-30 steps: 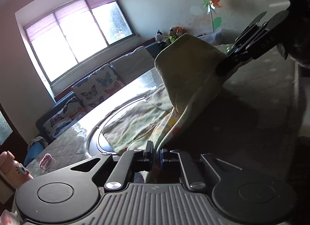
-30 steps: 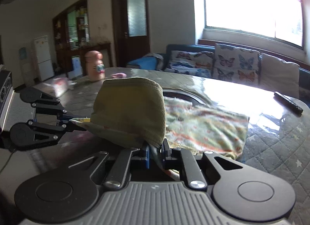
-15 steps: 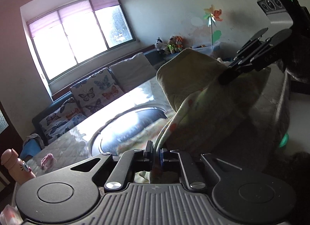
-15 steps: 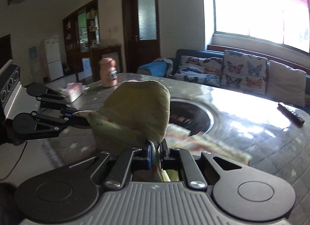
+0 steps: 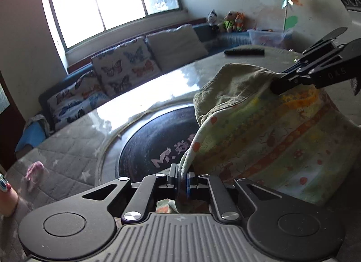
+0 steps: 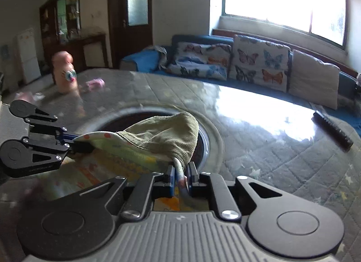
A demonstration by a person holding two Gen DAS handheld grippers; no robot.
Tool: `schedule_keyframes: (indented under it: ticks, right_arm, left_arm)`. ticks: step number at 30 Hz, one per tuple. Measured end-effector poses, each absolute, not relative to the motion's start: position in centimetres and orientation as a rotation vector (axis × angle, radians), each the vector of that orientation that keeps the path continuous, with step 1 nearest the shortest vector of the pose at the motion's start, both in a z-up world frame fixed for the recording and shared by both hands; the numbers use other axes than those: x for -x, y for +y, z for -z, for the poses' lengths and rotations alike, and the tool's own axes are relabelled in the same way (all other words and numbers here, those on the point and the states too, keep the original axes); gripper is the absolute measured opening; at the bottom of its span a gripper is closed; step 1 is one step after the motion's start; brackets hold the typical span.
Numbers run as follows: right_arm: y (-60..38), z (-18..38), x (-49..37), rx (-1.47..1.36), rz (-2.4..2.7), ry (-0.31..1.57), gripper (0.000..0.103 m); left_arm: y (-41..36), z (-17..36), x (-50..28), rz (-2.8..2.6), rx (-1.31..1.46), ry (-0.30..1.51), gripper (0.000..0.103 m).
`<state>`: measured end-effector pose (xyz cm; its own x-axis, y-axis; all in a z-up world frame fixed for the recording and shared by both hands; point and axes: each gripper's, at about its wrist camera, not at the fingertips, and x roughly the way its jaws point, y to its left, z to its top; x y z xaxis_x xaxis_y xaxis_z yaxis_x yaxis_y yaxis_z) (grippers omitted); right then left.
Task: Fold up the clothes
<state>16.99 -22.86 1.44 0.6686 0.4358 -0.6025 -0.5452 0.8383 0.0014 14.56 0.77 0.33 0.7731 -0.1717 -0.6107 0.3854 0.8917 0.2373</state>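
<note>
A small pale-green garment [image 5: 266, 131] with a coloured print and a ribbed olive waistband [image 5: 227, 86] is stretched between both grippers above the table. My left gripper [image 5: 181, 177] is shut on one corner of it. My right gripper [image 5: 274, 83] comes in from the right and pinches the waistband end. In the right wrist view the garment [image 6: 155, 138] drapes low over the table, my right gripper [image 6: 180, 177] is shut on its edge, and my left gripper [image 6: 74, 142] holds the far corner at the left.
The quilted grey table [image 6: 282, 149] has a dark round glass inset [image 5: 158, 142] in its middle. A black remote [image 6: 332, 131] lies at the right, a pink bottle [image 6: 65, 72] and a pink item [image 6: 96, 82] at the far left. A sofa with butterfly cushions [image 6: 259, 61] stands behind.
Both grippers have pulled the garment back off the round inset and lowered it nearer the table. The folded cloth no longer lies over the inset, whose dark glass now shows.
</note>
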Motion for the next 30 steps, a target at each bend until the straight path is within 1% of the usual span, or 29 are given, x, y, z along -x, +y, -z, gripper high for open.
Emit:
schedule_keyframes:
  ticks: [1, 3, 4, 5, 6, 8, 10, 11, 12, 14, 19, 23, 26, 30]
  right_arm:
    - [-22.8, -0.7, -17.2, 0.184, -0.542, 0.627, 0.016]
    - [-22.8, 0.1, -17.2, 0.184, -0.521, 0.621, 0.029]
    - [-23.0, 0.6, -16.8, 0.175, -0.497, 0.610, 0.033]
    - [-23.2, 0.7, -16.4, 0.171, -0.482, 0.602, 0.041]
    - [-23.4, 0.7, -16.0, 0.168, -0.468, 0.593, 0.045]
    - [-23.9, 1.0, -14.4, 0.162, -0.474, 0.560, 0.046]
    - [-24.3, 1.0, -13.4, 0.147, -0.479, 0.545, 0.055]
    - [-24.9, 1.1, -12.7, 0.112, -0.502, 0.541, 0.066]
    - [-25.2, 1.2, -12.5, 0.091, -0.514, 0.545, 0.072]
    - [-25.6, 1.9, -12.2, 0.064, -0.531, 0.576, 0.075]
    - [-27.1, 4.2, -13.1, 0.007, -0.498, 0.679, 0.075]
    - [-28.3, 4.3, -13.0, -0.010, -0.494, 0.694, 0.072]
    - [-28.1, 3.6, -13.6, -0.007, -0.467, 0.678, 0.075]
    - [-27.3, 3.2, -15.3, -0.026, -0.478, 0.671, 0.078]
  left_arm:
    - [0.7, 0.1, -14.7, 0.306, -0.360, 0.628, 0.008]
    - [0.7, 0.7, -14.9, 0.299, -0.360, 0.636, 0.008]
    - [0.6, 0.8, -14.9, 0.296, -0.363, 0.635, 0.008]
    - [0.6, 0.8, -14.9, 0.293, -0.368, 0.634, 0.011]
    - [0.6, 0.8, -14.9, 0.289, -0.372, 0.632, 0.012]
    - [0.6, 0.6, -15.0, 0.291, -0.373, 0.632, 0.013]
    - [0.7, 0.5, -15.1, 0.286, -0.376, 0.631, 0.018]
    - [0.7, 0.5, -15.2, 0.283, -0.378, 0.631, 0.020]
    - [0.7, 0.6, -15.2, 0.280, -0.379, 0.631, 0.021]
    - [0.7, 0.6, -15.4, 0.275, -0.382, 0.631, 0.021]
    - [0.8, 0.8, -15.7, 0.261, -0.390, 0.631, 0.022]
    - [1.2, 1.1, -15.8, 0.235, -0.400, 0.635, 0.026]
    - [1.8, 0.8, -16.2, 0.206, -0.383, 0.633, 0.029]
    - [2.3, 0.6, -17.0, 0.171, -0.365, 0.638, 0.030]
